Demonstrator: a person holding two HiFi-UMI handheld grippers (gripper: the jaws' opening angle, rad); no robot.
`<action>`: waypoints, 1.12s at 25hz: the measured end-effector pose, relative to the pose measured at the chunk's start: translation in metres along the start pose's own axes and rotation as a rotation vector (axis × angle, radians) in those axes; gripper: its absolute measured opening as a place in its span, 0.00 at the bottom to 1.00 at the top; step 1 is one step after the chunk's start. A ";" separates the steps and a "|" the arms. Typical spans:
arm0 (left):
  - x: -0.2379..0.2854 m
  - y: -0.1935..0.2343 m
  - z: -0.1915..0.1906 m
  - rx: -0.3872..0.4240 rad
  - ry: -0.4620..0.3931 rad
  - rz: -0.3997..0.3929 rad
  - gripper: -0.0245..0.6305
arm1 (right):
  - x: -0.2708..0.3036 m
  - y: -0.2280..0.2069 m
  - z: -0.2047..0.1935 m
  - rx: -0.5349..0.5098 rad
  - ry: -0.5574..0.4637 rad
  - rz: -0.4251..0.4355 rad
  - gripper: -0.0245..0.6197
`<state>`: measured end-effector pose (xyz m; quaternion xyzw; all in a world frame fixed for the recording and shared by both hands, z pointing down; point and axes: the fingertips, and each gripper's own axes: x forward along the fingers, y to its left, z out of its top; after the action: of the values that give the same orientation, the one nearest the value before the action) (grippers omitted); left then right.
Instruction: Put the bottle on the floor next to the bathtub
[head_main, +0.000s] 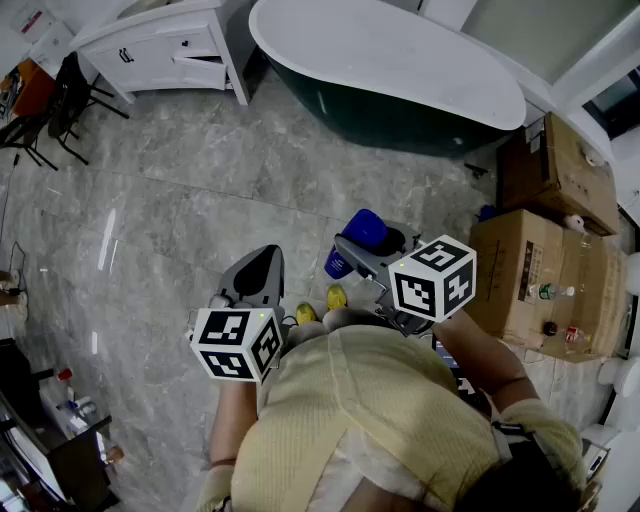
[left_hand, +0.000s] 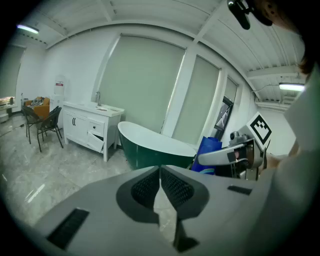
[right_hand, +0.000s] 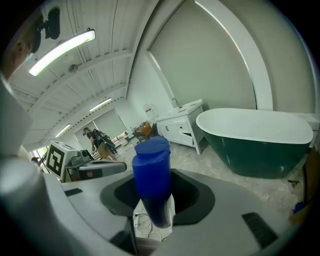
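A blue bottle (head_main: 358, 240) with a blue cap stands upright between the jaws of my right gripper (head_main: 372, 252), held above the grey tiled floor. In the right gripper view the bottle (right_hand: 151, 180) fills the gap of that gripper (right_hand: 152, 196), which is shut on it. The bathtub (head_main: 400, 60), white inside and dark green outside, lies ahead across the floor; it also shows as the tub (right_hand: 260, 140) to the right. My left gripper (head_main: 255, 275) hovers at the left, its jaws shut with nothing between them (left_hand: 160, 187). From it the bottle (left_hand: 209, 152) appears to the right.
A white vanity cabinet (head_main: 170, 45) stands left of the tub, with dark chairs (head_main: 60, 100) beyond it. Stacked cardboard boxes (head_main: 545, 270) sit at the right, close to the tub's end. A person (right_hand: 100, 142) walks far off in the right gripper view.
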<state>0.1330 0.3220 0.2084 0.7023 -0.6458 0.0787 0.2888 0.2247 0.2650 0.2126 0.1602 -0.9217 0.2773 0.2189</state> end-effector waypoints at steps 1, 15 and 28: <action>0.002 -0.001 0.000 0.001 0.000 0.000 0.13 | 0.000 -0.003 0.000 0.000 0.000 0.000 0.30; 0.041 -0.012 0.002 -0.026 0.017 0.058 0.13 | -0.004 -0.049 0.005 -0.015 0.025 0.028 0.30; 0.057 0.001 0.013 -0.049 0.021 0.119 0.13 | 0.007 -0.078 0.012 -0.006 0.043 0.043 0.30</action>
<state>0.1375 0.2664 0.2259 0.6544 -0.6853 0.0871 0.3075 0.2477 0.1950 0.2415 0.1336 -0.9209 0.2824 0.2333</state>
